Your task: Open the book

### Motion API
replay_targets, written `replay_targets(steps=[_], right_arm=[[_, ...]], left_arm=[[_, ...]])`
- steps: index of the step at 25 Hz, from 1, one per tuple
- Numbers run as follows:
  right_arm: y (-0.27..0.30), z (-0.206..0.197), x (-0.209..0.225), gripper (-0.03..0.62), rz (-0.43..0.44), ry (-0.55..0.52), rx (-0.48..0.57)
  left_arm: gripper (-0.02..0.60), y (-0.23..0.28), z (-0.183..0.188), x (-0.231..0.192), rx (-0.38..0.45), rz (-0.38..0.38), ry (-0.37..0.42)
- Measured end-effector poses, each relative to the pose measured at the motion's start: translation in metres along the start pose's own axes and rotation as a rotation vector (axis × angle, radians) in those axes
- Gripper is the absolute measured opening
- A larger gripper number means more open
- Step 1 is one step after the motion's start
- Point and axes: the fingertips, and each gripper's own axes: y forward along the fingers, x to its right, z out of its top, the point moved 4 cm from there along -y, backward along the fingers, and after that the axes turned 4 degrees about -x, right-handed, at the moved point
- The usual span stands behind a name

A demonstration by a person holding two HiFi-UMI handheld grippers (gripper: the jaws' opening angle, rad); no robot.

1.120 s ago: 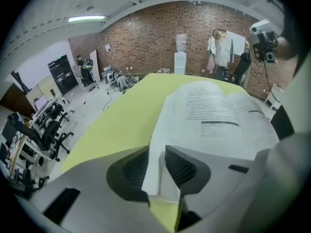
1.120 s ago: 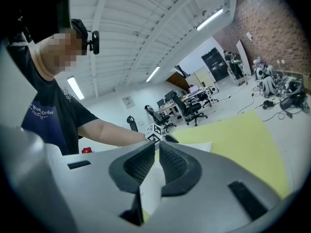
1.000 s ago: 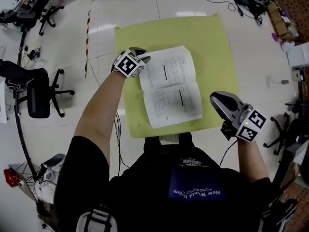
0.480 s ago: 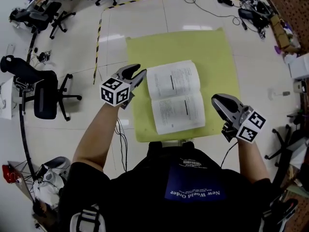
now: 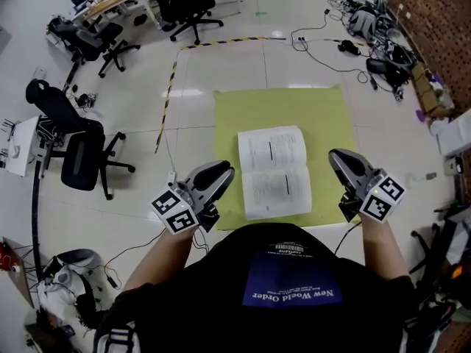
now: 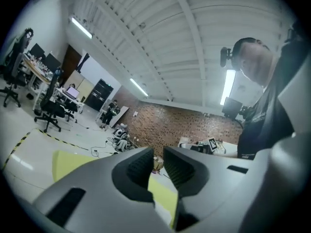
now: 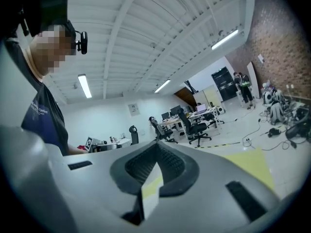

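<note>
Since one second ago, the left gripper (image 5: pixel 225 173) has withdrawn from the left edge of the book (image 5: pixel 274 171) and now sits off the near left corner of the yellow mat (image 5: pixel 331 116), while the right gripper (image 5: pixel 337 157) has kept its station at the mat's near right side. In the head view, the book lies open and flat, pages up, on the near half of the mat, roughly midway between the mat's left and right edges. Neither gripper touches it. Both grippers are held in front of the person's torso, one to each side of the book. An office chair (image 5: pixel 82 160) stands well to the left of the mat, and striped floor tape (image 5: pixel 165 109) runs past the mat's far left corner. In the left gripper view, the jaws have just been closing. The ribbed pads (image 6: pixel 141 166) of the left gripper (image 6: pixel 158 152) stand a narrow gap apart with nothing between them, and the mat (image 6: pixel 65 161) shows below and beyond. In the right gripper view, the right gripper (image 7: pixel 157 145) has its jaw tips together and holds nothing. The mat (image 7: pixel 252 166) lies beyond them, to the right.
</note>
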Motion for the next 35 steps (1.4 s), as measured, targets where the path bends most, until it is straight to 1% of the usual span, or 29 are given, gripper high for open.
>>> replay_targets(steps=[1, 2, 6, 8, 12, 16, 22, 31, 35], right_arm=[[-0.001, 0.006, -0.004, -0.01, -0.003, -0.014, 0.01], [-0.002, 0.012, -0.008, -0.009, -0.004, -0.026, 0.021], [-0.007, 0.022, -0.015, -0.011, -0.016, -0.031, 0.047], [-0.008, 0.017, -0.012, -0.011, -0.039, -0.021, 0.043], [-0.003, 0.005, -0.005, -0.012, -0.078, -0.035, -0.005], [0.004, -0.005, -0.012, -0.012, -0.071, -0.054, -0.041], [0.006, -0.006, -0.012, -0.014, -0.059, -0.087, -0.072], [0.007, -0.005, -0.019, -0.015, -0.046, -0.128, -0.089], [0.005, -0.004, -0.021, -0.014, -0.046, -0.12, -0.093]], left_arm=[[0.034, -0.005, 0.003, 0.007, 0.022, 0.01, 0.006], [0.006, -0.009, 0.007, 0.013, 0.044, 0.024, 0.012], [0.006, -0.02, 0.023, 0.025, 0.12, 0.039, 0.018], [0.006, -0.02, 0.026, 0.026, 0.134, 0.046, 0.018], [0.006, -0.014, 0.028, 0.022, 0.121, 0.067, 0.02], [0.006, -0.015, 0.026, 0.022, 0.112, 0.053, 0.024], [0.006, -0.012, 0.028, 0.023, 0.114, 0.049, 0.013], [0.006, -0.014, 0.027, 0.025, 0.11, 0.045, 0.01], [0.006, -0.015, 0.027, 0.027, 0.109, 0.051, -0.004]])
